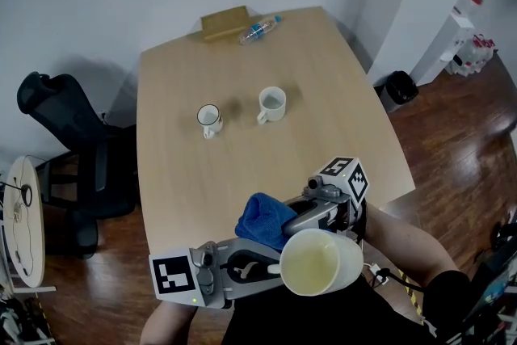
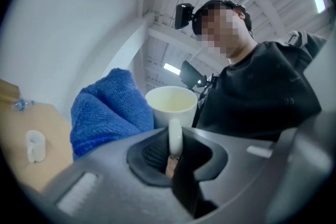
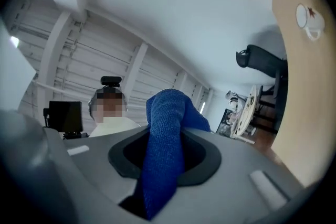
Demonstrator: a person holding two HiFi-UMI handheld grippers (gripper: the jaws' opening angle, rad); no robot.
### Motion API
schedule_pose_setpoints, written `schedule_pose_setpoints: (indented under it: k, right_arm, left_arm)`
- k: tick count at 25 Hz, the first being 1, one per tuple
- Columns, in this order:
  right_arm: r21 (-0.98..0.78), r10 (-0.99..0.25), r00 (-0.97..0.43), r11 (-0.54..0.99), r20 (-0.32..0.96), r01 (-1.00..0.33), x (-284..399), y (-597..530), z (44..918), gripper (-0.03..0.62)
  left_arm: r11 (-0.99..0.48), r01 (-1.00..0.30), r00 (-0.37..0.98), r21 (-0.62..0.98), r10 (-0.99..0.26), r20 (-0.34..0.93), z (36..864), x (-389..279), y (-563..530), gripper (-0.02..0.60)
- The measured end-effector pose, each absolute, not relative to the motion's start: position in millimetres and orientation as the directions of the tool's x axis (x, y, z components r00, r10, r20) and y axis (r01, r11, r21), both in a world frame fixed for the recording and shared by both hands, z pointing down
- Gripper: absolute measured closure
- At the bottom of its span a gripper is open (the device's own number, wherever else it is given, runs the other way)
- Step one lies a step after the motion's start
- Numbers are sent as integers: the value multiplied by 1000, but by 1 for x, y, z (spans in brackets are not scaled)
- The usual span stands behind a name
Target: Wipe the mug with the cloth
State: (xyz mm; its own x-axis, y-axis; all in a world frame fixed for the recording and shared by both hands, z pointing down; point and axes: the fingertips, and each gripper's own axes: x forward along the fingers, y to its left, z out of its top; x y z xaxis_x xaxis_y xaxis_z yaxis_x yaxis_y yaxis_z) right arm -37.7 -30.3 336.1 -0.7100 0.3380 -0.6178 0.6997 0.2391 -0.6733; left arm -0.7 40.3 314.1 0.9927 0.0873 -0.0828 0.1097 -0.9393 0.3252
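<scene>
Holds the mug (image 1: 321, 262) up off the table (image 1: 170, 174), close in front of the body, by its handle alone. Grips that handle in the left tongs (image 2: 175, 152), with both jaws pressed tight on the thin white loop and nothing else between them. Turns the mug's mouth up towards the head camera: pale cream inside, with no liquid and nothing lying in it.

Pinches the blue cloth (image 1: 266, 220) in the right tongs (image 3: 165, 152), with the jaws standing partly apart and closed on a thick fold. Fills the whole gap with that fold and lets the rest bunch out past the tips in a rounded wad. Has the wad right at the mug's outer wall, just below the rim, on the side away from the body; hard to tell whether touching or barely apart.

Has two more cups farther out on the table, well apart from both tongs: a dark-rimmed mug (image 1: 209, 120) and, to its right, a plain white mug (image 1: 272, 103). Stand upright, handles towards the near side, seemingly empty, though too small to be sure.

At the far edge, shows a clear plastic bottle (image 1: 260, 29) lying on its side, contents unreadable, just beside a flat brown box (image 1: 224, 22).

On the floor, shows a black office chair (image 1: 65, 149) left of the table and a dark bin (image 1: 398, 87) to the right.
</scene>
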Motion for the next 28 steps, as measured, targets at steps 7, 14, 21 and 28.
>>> schedule_pose_setpoints:
  k: [7,14,21,28]
  right_arm:
    - [-540,-294,-946,823,-137,-177,26,-161,343,485]
    - [256,-548,-822,781,-157,-570,20,-115,268,484]
    - [864,-554,-833,410,-19,-292,-57,-67,324,484]
    - [627,-501,-866,678,13,-383,-37,-91,301,484]
  left_arm:
    - [-883,-225,952,412,-289,-98,322,-26,-20,538]
    - [-638,-529,758,559,-652,-27,351,-77,-98,538]
    - [-571,-525,718,632,-695,-31,354,-71,-109,538]
    - [-617,-496,756,611,-653,-46,351,-72,-98,535]
